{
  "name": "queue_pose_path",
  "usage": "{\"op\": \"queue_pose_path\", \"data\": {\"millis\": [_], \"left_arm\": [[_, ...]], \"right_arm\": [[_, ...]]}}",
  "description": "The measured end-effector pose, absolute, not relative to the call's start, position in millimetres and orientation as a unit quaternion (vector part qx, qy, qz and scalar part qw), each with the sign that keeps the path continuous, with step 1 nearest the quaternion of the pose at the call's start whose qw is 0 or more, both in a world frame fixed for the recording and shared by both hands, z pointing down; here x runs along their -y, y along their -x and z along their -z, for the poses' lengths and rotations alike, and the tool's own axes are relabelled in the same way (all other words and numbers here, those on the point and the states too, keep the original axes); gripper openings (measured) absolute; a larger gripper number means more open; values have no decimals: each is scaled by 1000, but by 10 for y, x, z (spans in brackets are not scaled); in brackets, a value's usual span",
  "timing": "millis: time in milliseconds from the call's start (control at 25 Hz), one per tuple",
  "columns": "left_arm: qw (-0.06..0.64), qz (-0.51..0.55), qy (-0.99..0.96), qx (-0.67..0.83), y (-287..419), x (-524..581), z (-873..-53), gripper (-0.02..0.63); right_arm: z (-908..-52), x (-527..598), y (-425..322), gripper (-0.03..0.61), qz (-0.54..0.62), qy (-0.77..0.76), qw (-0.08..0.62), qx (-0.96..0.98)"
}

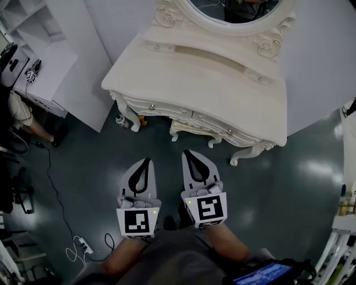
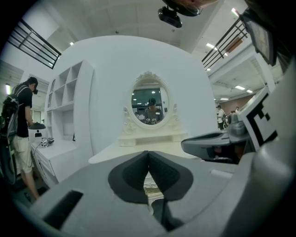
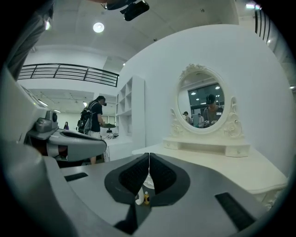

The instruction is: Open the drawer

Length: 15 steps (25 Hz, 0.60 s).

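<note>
Head view has the left gripper (image 1: 146,161) and right gripper (image 1: 187,153) nearest, side by side above the floor (image 1: 289,183), each with its jaws pressed together on nothing. Well ahead stands the desk (image 1: 194,72). Under its front edge the left drawer (image 1: 167,111) and right drawer (image 1: 214,126) are both shut, each with a small knob (image 1: 152,106). A drawer is likely light and rigid and should slide straight out. The round knob looks slippery and is the place to pinch, so the jaws must part first. Farthest is the mirror (image 1: 233,8).
</note>
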State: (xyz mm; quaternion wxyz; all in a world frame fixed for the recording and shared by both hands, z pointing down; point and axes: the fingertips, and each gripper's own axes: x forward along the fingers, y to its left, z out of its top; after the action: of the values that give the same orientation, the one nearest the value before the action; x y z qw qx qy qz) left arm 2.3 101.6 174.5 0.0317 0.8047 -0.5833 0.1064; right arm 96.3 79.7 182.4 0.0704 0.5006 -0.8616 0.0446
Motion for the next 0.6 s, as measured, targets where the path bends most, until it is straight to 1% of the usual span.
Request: {"op": "queue_pose_path", "data": {"millis": [280,600], "left_arm": [[19,-115,-793,598,-212,-379,-1651,15],[-12,-86,-779,621,-247,67,-1321,15]], "right_arm": [[-1754,-120,-1110,14,-48,-481,58,873],[-1495,409,-1182,14,-23,-467,36,883]]}}
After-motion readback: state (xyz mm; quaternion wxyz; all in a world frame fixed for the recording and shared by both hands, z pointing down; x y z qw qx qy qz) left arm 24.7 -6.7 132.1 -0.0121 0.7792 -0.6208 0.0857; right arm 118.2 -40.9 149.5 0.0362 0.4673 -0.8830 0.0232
